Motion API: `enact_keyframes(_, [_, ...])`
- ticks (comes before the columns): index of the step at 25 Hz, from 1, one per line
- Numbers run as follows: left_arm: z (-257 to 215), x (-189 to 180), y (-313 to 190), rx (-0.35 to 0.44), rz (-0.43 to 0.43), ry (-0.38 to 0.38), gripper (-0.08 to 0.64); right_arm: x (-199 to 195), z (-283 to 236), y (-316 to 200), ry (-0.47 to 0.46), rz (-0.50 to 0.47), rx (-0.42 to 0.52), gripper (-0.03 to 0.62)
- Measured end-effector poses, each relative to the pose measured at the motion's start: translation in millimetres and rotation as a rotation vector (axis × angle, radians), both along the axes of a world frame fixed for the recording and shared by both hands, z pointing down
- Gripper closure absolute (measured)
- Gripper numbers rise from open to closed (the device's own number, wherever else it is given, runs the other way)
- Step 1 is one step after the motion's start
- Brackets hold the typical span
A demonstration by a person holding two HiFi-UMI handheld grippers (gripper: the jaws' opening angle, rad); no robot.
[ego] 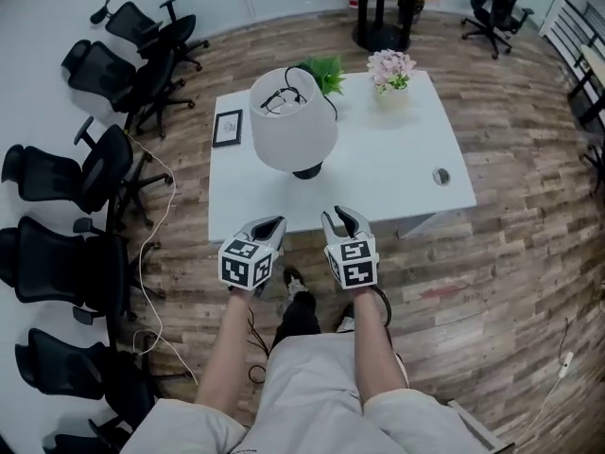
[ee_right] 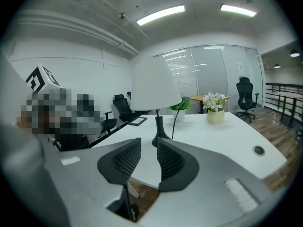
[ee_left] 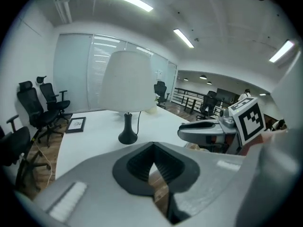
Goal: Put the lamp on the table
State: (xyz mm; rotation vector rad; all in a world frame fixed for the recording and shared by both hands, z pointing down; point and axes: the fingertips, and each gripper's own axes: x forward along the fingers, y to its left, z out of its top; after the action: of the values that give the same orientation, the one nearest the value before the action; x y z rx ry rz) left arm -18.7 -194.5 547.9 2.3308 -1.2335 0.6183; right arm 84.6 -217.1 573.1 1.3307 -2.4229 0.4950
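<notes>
The lamp (ego: 293,121) is seen standing upright on the white tabletop (ego: 397,183), its dark base set well in from the near edge, so the placing is judged to be done. Nothing is held. The left claw (ego: 267,227) is closed, its tips met with nothing between them, and the right claw (ego: 340,220) is parted by a narrow gap through which only the tabletop is seen. Both are held just off the near edge, short of the lamp.

The main risk is judged to be a knock. The shade is wide and carried high on a thin stem, so the lamp could be tipped if it were brushed by a claw moved forward or swung sideways. A black cord (ego: 284,97) is seen looped at the top of the shade and running down behind it. If it were caught by a claw, the lamp could be dragged or toppled toward the green plant (ego: 324,72) just beside it.
</notes>
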Motion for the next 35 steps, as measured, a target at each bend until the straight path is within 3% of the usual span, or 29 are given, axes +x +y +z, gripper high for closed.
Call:
enact_keyframes(9, [-40.8, 18.7, 16.2, 0.067, -0.219, 0.12, 0.559, 10.1, -45.7, 10.4, -0.03, -0.062, 0.079, 0.476])
enact_keyframes(13, [-54.0, 19.5, 27.0, 0.102, -0.209, 0.127, 0.559, 12.0, -54.1, 14.2, -0.018, -0.081, 0.098, 0.488])
enact_keyframes(17, [-54.2, 20.2, 40.9, 0.074, -0.178, 0.157, 0.559, 15.4, -57.7, 19.9, -0.019, -0.084, 0.1, 0.508])
enact_keyframes(21, [-60.5, 32.2, 45.1, 0.097, -0.154, 0.176, 0.559, 20.6, -63.4, 20.2, -0.037, -0.07, 0.103, 0.566])
enact_keyframes(25, [-67.9, 36.8, 50.1, 0.128, -0.146, 0.161, 0.559, 20.2, -63.8, 24.1, -0.036, -0.082, 0.094, 0.566])
enact_keyframes(35, [-64.1, 30.0, 55.3, 0.119, -0.168, 0.157, 0.559, 31.0, -63.6, 25.2, -0.058, -0.056, 0.07, 0.568])
